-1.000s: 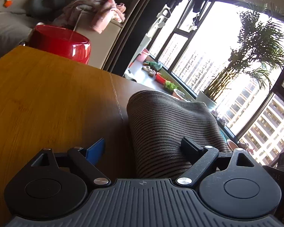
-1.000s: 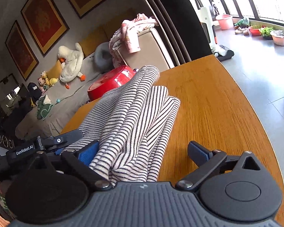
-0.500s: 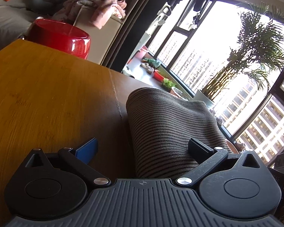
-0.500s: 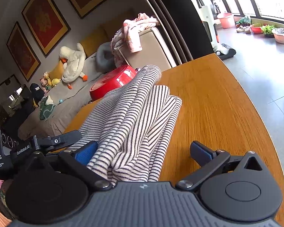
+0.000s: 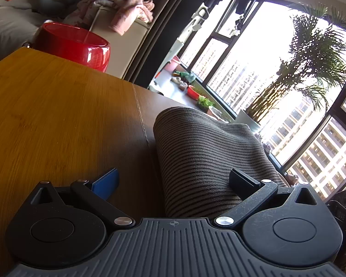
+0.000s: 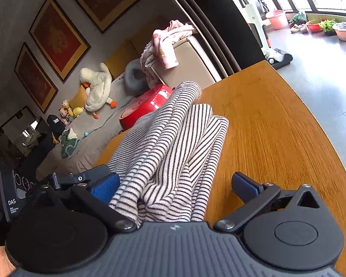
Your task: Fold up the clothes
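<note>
A white and dark striped garment (image 6: 173,143) lies folded in a thick bundle on the wooden table (image 6: 276,127). In the left wrist view it looks grey-brown against the window light (image 5: 205,159). My left gripper (image 5: 173,180) is open, with the garment's near end between its jaws and the right finger resting on the cloth. My right gripper (image 6: 175,184) is open around the garment's other end; the cloth fills the left part of the gap. The left gripper's body (image 6: 80,177) shows in the right wrist view beside the garment.
A red bowl-shaped stool (image 5: 73,43) stands past the table's far edge. Behind it is a beige sofa (image 6: 191,69) with pink clothes (image 6: 163,43) on its arm. A large window and a palm plant (image 5: 306,69) are to the right. The table edge curves on the right (image 6: 334,157).
Both grippers have opened a little wider and drawn slightly back and up from the garment. The folded garment stays in place on the table.
</note>
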The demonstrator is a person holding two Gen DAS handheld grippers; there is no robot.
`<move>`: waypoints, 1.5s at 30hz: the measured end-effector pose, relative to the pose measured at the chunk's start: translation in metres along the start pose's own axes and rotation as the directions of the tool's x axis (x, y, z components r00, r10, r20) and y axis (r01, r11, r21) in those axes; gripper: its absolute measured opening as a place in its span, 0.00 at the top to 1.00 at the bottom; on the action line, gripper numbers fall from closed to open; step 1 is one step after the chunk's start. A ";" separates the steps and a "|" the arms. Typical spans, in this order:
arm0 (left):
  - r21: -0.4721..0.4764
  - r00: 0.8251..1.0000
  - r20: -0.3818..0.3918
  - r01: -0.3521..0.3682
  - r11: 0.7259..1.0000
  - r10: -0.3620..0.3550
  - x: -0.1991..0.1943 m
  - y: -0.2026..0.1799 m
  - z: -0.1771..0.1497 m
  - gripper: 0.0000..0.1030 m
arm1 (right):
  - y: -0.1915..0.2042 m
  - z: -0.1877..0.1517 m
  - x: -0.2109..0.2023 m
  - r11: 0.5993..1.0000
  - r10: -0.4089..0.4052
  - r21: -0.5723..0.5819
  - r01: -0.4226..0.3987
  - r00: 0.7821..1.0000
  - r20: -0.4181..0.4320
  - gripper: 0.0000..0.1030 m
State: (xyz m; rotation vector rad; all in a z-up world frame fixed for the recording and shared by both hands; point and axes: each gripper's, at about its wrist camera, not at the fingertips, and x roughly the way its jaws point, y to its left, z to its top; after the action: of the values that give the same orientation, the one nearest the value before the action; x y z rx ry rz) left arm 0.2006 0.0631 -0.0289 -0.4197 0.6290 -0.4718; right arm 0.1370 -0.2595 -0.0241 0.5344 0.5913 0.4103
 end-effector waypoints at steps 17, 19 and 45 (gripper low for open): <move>0.012 0.996 -0.076 -0.051 0.999 0.052 -0.007 -0.009 0.010 0.00 | 0.050 -0.005 0.007 0.984 -0.093 -0.159 0.078 0.991 -0.091 0.00; 0.029 0.996 -0.065 -0.057 0.998 0.059 -0.013 -0.011 0.011 0.02 | 0.056 -0.002 -0.003 0.972 -0.124 -0.204 0.113 0.991 -0.041 0.01; 0.192 1.000 -0.005 0.017 0.981 -0.016 -0.039 -0.068 0.023 0.39 | 0.066 0.011 -0.014 0.924 -0.192 -0.346 0.162 0.980 -0.052 0.58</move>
State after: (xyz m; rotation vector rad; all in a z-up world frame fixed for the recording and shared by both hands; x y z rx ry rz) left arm 0.1677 0.0340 0.0403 -0.2407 0.5778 -0.5442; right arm 0.1200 -0.2182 0.0279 0.1296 0.6294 0.3545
